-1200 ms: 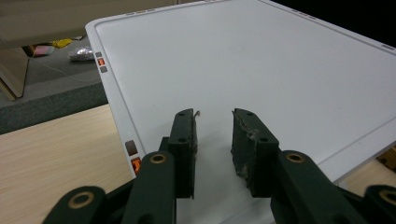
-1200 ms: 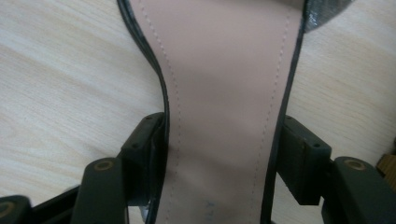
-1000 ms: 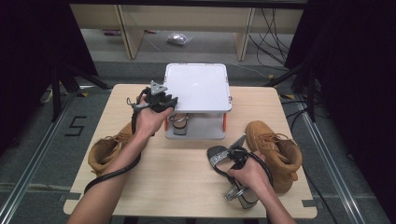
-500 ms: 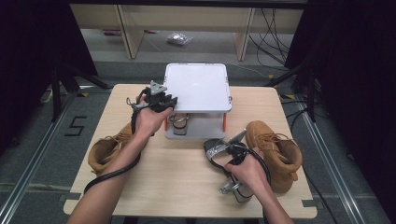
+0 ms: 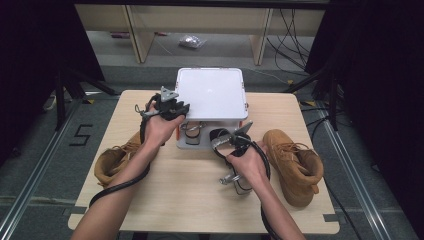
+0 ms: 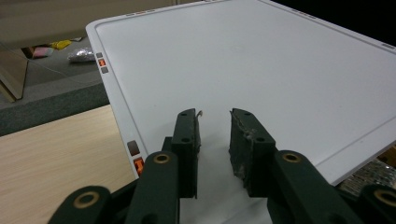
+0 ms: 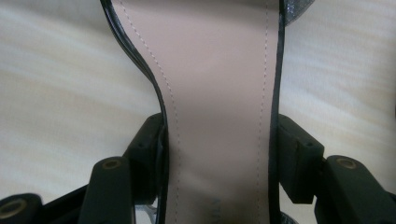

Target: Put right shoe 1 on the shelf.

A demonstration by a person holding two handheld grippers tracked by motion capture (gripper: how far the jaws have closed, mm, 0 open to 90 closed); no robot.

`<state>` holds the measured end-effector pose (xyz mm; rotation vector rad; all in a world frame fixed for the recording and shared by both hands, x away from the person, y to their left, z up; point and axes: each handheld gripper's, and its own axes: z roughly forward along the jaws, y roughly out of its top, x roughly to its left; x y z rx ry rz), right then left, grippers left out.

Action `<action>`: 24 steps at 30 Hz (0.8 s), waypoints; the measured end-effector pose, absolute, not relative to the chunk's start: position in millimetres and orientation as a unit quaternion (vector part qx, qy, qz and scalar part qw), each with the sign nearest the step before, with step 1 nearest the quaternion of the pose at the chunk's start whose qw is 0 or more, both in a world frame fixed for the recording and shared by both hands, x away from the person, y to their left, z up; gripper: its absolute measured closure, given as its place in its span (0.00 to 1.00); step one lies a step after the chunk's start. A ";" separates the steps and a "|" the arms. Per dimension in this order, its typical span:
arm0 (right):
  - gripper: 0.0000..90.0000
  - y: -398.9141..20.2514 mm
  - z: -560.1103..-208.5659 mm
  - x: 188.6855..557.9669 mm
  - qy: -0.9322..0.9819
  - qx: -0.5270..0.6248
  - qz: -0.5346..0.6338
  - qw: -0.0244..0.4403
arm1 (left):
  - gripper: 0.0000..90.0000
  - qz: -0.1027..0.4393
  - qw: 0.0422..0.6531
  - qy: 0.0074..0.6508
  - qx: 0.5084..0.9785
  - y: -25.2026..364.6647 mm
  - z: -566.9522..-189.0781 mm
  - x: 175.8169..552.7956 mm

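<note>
A white rack with a flat white top point(image 5: 210, 95) stands at the table's middle back, and a strappy sandal point(image 5: 192, 132) lies on its lower shelf. My left gripper point(image 5: 170, 107) hovers at the top's left edge. In the left gripper view its jaws point(image 6: 215, 135) stand apart over the white top point(image 6: 261, 60) with nothing between them. My right gripper point(image 5: 231, 145) is just in front of the rack, shut on a black high-heeled sandal point(image 5: 220, 136). In the right gripper view, that gripper point(image 7: 219, 144) presses both sides of the sandal's pink insole point(image 7: 219, 70).
One brown boot point(image 5: 117, 157) lies at the table's left and another point(image 5: 295, 157) at its right. The wooden tabletop point(image 5: 190, 200) is bare in front. Shelving and cables stand on the floor beyond the table.
My right hand has carried the sandal away from the person and slightly left, up to the front of the rack. The left hand has stayed at the top's edge.
</note>
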<state>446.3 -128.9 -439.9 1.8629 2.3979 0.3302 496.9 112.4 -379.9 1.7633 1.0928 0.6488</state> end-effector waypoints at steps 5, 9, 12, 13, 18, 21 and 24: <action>0.48 -119.1 -445.2 458.6 0.778 0.617 0.109 0.053 | 0.79 0.263 0.465 0.446 0.718 112.6 -379.7 497.0; 0.48 -114.5 -450.3 464.6 0.774 0.622 0.104 0.056 | 0.80 0.263 0.465 0.445 0.719 112.9 -379.6 496.9; 0.48 -115.3 -457.4 468.8 0.783 0.609 0.102 0.066 | 0.80 0.263 0.465 0.445 0.719 113.0 -379.5 496.9; 0.48 -109.8 -457.1 468.3 0.761 0.639 0.100 0.054 | 0.80 0.263 0.465 0.445 0.719 113.0 -379.6 496.9; 0.48 -105.7 -459.9 470.7 0.744 0.660 0.096 0.047 | 0.80 0.263 0.464 0.444 0.719 112.9 -379.6 496.9; 0.48 -109.3 -463.1 472.7 0.757 0.644 0.096 0.057 | 0.80 0.264 0.465 0.444 0.719 113.0 -379.8 496.9; 0.48 -106.8 -463.4 472.9 0.746 0.656 0.099 0.054 | 0.80 0.264 0.464 0.444 0.720 112.9 -379.6 496.9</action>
